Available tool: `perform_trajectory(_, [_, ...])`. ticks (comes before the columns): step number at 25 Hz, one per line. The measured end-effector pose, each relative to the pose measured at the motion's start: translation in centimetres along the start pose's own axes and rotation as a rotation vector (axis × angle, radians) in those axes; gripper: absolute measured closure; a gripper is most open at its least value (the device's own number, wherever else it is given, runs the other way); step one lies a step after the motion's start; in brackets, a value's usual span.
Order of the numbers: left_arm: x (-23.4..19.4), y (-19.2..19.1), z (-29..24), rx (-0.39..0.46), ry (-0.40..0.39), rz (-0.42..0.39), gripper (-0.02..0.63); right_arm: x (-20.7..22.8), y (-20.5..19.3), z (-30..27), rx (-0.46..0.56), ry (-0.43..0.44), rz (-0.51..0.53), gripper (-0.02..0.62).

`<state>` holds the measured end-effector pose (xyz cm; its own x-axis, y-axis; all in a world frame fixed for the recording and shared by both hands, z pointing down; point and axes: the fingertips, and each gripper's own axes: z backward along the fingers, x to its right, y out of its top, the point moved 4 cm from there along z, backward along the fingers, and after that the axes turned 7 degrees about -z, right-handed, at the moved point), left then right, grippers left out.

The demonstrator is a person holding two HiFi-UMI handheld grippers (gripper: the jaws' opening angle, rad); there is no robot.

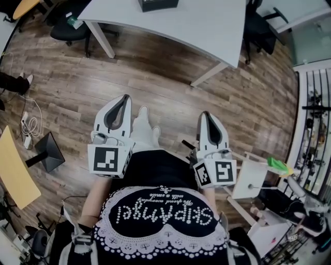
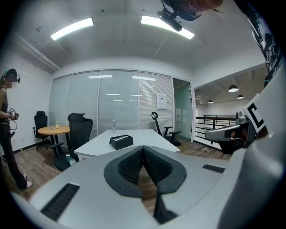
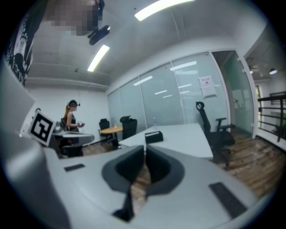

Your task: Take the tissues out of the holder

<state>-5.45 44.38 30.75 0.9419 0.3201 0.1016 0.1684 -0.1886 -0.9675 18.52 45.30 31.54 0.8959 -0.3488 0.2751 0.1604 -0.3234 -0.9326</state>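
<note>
The black tissue holder (image 1: 158,4) stands on a white table (image 1: 207,31) well ahead of me, across a stretch of wood floor. It also shows small and far in the left gripper view as a black box, the tissue holder (image 2: 121,141), with a pale strip on top, and in the right gripper view as the tissue holder (image 3: 153,137). My left gripper (image 1: 125,97) (image 2: 143,147) is held out in front of me, shut and empty. Beside it my right gripper (image 1: 206,114) (image 3: 145,147) is also shut with nothing in it. Both point toward the table.
Black office chairs (image 1: 70,26) (image 3: 214,129) stand around the table. A round wooden table (image 2: 52,130) and a standing person (image 2: 6,129) are at the far left. A white stand (image 1: 248,178) is close at my right, a black wedge-shaped object (image 1: 49,150) and cables at my left.
</note>
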Motion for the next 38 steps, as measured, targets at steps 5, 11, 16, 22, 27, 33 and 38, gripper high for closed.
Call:
perform_trajectory(5, [-2.5, 0.6, -3.3, -0.001, -0.018, 0.008, 0.578, -0.3, 1.3, -3.7, -0.001, -0.011, 0.005, 0.560])
perform_trajectory(11, [-5.5, 2.3, -7.6, 0.031, -0.057, -0.004, 0.577, -0.6, 3.6, -8.4, 0.022, -0.030, 0.014, 0.560])
perform_trajectory(16, [-8.2, 3.0, -10.0, 0.047, -0.073, -0.015, 0.578, -1.4, 4.5, -12.1, 0.035, -0.038, 0.014, 0.560])
perform_trajectory(22, [-11.4, 2.8, -11.9, 0.045, -0.074, -0.012, 0.578, -1.9, 4.9, -14.9, 0.052, -0.072, 0.010, 0.560])
perform_trajectory(27, [-12.8, 3.1, -12.9, 0.047, -0.070, -0.008, 0.578, -1.7, 5.2, -15.7, 0.049, -0.100, 0.011, 0.560])
perform_trajectory(33, [-13.2, 3.1, -14.3, 0.040, -0.080, 0.005, 0.578, -1.2, 5.6, -16.7, 0.040, -0.114, 0.009, 0.560])
perform_trajectory(38, [-13.6, 3.0, -15.5, 0.025, -0.071, 0.012, 0.578, -0.6, 5.6, -18.1, 0.017, -0.105, 0.004, 0.560])
